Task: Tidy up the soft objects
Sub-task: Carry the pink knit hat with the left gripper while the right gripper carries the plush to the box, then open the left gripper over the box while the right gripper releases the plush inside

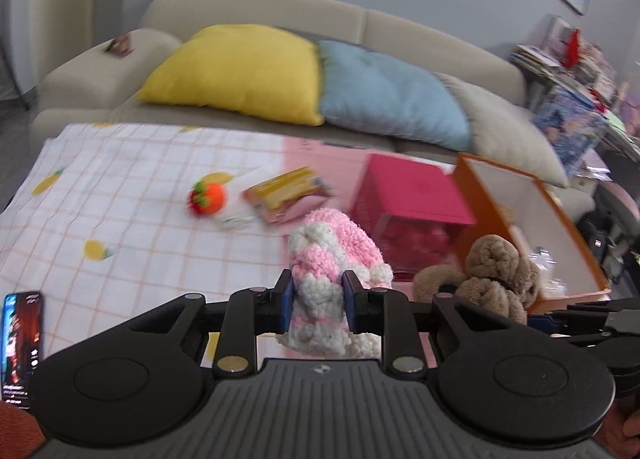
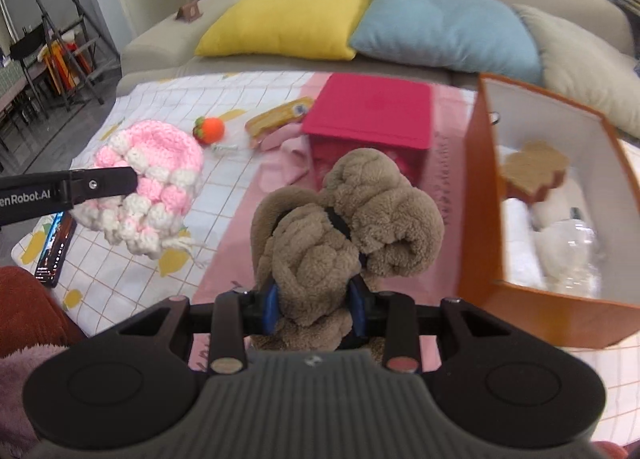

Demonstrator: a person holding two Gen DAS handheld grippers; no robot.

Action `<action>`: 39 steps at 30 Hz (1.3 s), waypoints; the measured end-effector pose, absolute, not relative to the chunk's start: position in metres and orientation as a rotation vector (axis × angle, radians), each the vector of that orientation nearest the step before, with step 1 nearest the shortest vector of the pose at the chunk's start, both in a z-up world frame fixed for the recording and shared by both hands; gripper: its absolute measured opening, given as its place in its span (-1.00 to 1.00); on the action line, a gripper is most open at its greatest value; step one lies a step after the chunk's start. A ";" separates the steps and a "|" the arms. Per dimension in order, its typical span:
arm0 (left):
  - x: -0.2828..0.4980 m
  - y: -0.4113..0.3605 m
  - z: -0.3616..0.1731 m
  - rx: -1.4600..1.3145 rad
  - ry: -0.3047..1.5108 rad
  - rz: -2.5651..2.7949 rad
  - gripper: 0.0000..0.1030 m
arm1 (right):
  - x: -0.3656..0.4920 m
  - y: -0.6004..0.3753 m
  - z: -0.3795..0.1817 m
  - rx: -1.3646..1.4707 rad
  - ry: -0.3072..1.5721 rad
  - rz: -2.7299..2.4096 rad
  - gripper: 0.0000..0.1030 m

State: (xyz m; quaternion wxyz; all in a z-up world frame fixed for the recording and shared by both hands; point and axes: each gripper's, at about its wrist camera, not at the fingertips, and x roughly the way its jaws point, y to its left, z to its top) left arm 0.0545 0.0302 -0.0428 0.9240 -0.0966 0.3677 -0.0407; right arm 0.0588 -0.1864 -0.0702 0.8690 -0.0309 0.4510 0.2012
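My left gripper is shut on a pink and white crocheted hat, held above the checked cloth. From the right wrist view the same hat hangs at the left from the left gripper's black finger. My right gripper is shut on a bundled brown fleece cloth, lifted over the pink mat. The brown bundle also shows at the right of the left wrist view. An orange box, open at the top, stands to the right with a brown soft piece and white items inside.
A magenta box stands behind the bundle. An orange and red soft ball, a yellow packet and a pink cloth lie on the checked tablecloth. A phone lies near left. Behind is a sofa with yellow, blue and beige cushions.
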 end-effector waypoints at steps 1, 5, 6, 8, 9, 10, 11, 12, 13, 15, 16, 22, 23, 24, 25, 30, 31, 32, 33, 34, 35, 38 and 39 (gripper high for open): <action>0.053 0.023 -0.040 -0.200 0.753 -0.101 -0.46 | 0.055 -0.194 -0.066 -0.063 0.931 0.415 -0.33; 0.053 -0.006 -0.031 -0.193 0.744 -0.168 -0.46 | 0.041 -0.223 -0.053 -0.082 0.883 0.398 -0.33; 0.054 -0.014 -0.028 -0.184 0.742 -0.185 -0.46 | 0.038 -0.230 -0.050 -0.089 0.872 0.393 -0.33; 0.056 -0.030 -0.023 -0.159 0.731 -0.216 -0.46 | 0.035 -0.244 -0.045 -0.102 0.853 0.389 -0.33; 0.058 -0.038 -0.021 -0.149 0.726 -0.231 -0.46 | 0.034 -0.251 -0.043 -0.111 0.845 0.385 -0.33; 0.060 -0.045 -0.019 -0.143 0.724 -0.246 -0.46 | 0.034 -0.258 -0.040 -0.118 0.839 0.382 -0.33; 0.064 -0.053 -0.016 -0.138 0.723 -0.261 -0.46 | 0.034 -0.264 -0.038 -0.123 0.834 0.380 -0.33; 0.066 -0.060 -0.014 -0.132 0.720 -0.272 -0.46 | 0.034 -0.271 -0.035 -0.126 0.828 0.375 -0.33; 0.069 -0.068 -0.012 -0.124 0.716 -0.282 -0.46 | 0.035 -0.277 -0.032 -0.129 0.822 0.367 -0.33; 0.075 -0.084 -0.007 -0.109 0.709 -0.306 -0.45 | 0.037 -0.291 -0.025 -0.139 0.812 0.354 -0.33; 0.079 -0.091 -0.005 -0.106 0.707 -0.319 -0.46 | 0.038 -0.299 -0.022 -0.142 0.808 0.350 -0.33; 0.102 -0.133 0.004 -0.057 0.690 -0.395 -0.46 | 0.049 -0.337 -0.008 -0.218 0.782 0.316 -0.33; 0.108 -0.139 0.005 -0.052 0.693 -0.409 -0.46 | 0.053 -0.343 -0.005 -0.235 0.781 0.312 -0.33; 0.112 -0.145 0.005 -0.046 0.696 -0.421 -0.45 | 0.057 -0.349 -0.004 -0.251 0.780 0.308 -0.33; 0.118 -0.152 0.005 -0.037 0.699 -0.431 -0.45 | 0.064 -0.355 -0.002 -0.269 0.781 0.305 -0.33; 0.145 -0.181 -0.002 0.013 0.741 -0.468 -0.46 | 0.107 -0.388 -0.001 -0.300 0.823 0.275 -0.33; 0.151 -0.186 -0.003 0.020 0.752 -0.474 -0.45 | 0.118 -0.394 -0.003 -0.292 0.837 0.274 -0.32; 0.156 -0.191 -0.005 0.026 0.762 -0.481 -0.45 | 0.127 -0.398 -0.005 -0.283 0.850 0.275 -0.33; 0.162 -0.195 -0.008 0.031 0.777 -0.486 -0.46 | 0.137 -0.402 -0.008 -0.276 0.868 0.281 -0.32; 0.167 -0.200 -0.010 0.036 0.797 -0.491 -0.46 | 0.146 -0.404 -0.013 -0.268 0.890 0.290 -0.32; 0.173 -0.204 -0.014 0.045 0.816 -0.495 -0.46 | 0.155 -0.405 -0.019 -0.261 0.915 0.299 -0.32; 0.187 -0.219 -0.028 0.091 0.870 -0.497 -0.45 | 0.181 -0.405 -0.043 -0.271 1.011 0.307 -0.32; 0.190 -0.224 -0.033 0.109 0.880 -0.501 -0.45 | 0.186 -0.403 -0.052 -0.286 1.040 0.303 -0.32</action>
